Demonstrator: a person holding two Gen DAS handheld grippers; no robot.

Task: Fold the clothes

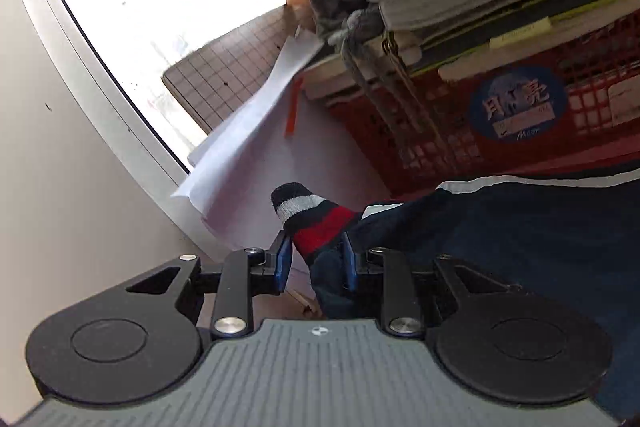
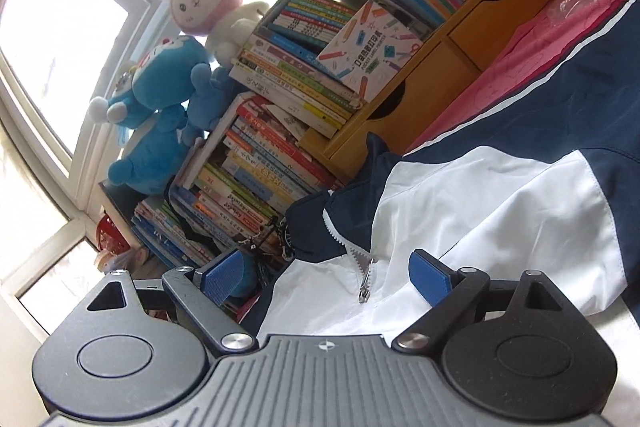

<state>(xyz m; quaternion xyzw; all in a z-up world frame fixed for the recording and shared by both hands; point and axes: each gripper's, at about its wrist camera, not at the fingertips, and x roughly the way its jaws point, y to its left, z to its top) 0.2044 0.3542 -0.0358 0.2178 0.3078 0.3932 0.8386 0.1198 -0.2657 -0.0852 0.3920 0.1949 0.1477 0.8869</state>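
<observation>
Left hand-held gripper (image 1: 316, 261) pinches the striped red, grey and navy knitted cuff (image 1: 316, 219) of the navy-and-white zip jacket (image 2: 500, 195), lying on the pink surface (image 2: 516, 47). Right hand-held gripper (image 2: 326, 277) spread above the zipper (image 2: 366, 281). Advised: lift sleeve taut, fold squarely across the body.

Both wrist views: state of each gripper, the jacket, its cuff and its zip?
Left gripper: shut on the cuff.
Striped knit cuff in navy, grey and red: pinched, its end sticking out past the fingers.
Right gripper: open, holding nothing.
Navy and white zip-up jacket: spread out, rumpled.
Silver zip pull: partly undone near the collar.
</observation>
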